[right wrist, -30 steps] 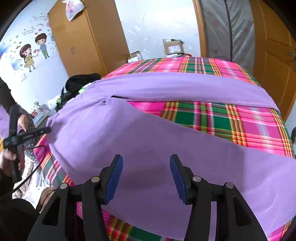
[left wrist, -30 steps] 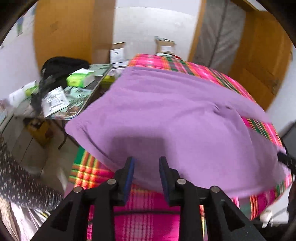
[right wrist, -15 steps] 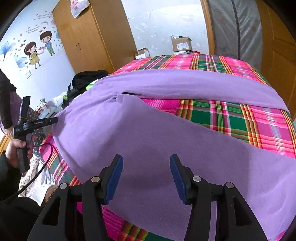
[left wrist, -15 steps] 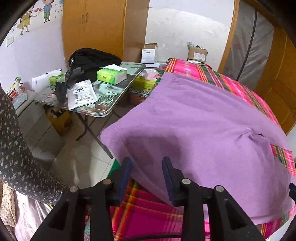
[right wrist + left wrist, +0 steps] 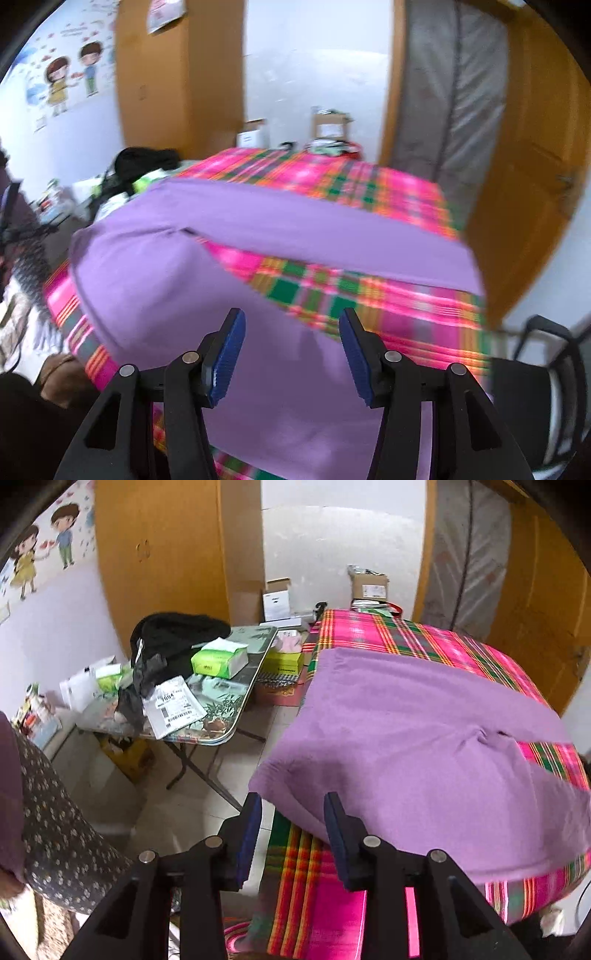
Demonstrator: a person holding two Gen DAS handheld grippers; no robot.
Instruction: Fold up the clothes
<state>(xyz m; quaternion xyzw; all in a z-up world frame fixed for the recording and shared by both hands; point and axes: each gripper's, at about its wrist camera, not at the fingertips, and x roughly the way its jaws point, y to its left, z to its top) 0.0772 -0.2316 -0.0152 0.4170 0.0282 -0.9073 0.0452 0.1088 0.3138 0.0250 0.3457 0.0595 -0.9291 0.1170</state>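
Left tongs [image 5: 292, 834]: I am seeing the jaws standing partly apart with nothing between the blue pads; they are hovering over the near left corner of the bed, where the garment's corner is lying just beyond the tips.
Right tongs [image 5: 291, 354]: I am reading these as wide apart and gripping nothing; purple cloth is filling the gap below them, but whether the pads are touching it I cannot tell. This view is blurring.
Purple garment [image 5: 424, 746]: it is lying spread flat across the bed, its near edge hanging slightly over the bed's near side. In the right view [image 5: 177, 288] it is splitting into two long bands, one running along the far side and one along the near side, with bare plaid showing between them. A small pucker is sitting where the bands are meeting.
Plaid bedcover [image 5: 399, 635]: pink, green and orange checks are showing beyond the garment at the far end and under the tongs at the near edge.
Folding table [image 5: 236, 716]: it is standing left of the bed, carrying a green tissue pack [image 5: 218, 660], a black bag [image 5: 173, 635] and a labelled parcel [image 5: 173, 705].
Wardrobe [image 5: 159, 554]: it is standing against the far left wall.
Door [image 5: 524, 177]: wooden, it is standing at the far right.
Chair [image 5: 546, 362]: black, it is sitting at the bed's right near corner.
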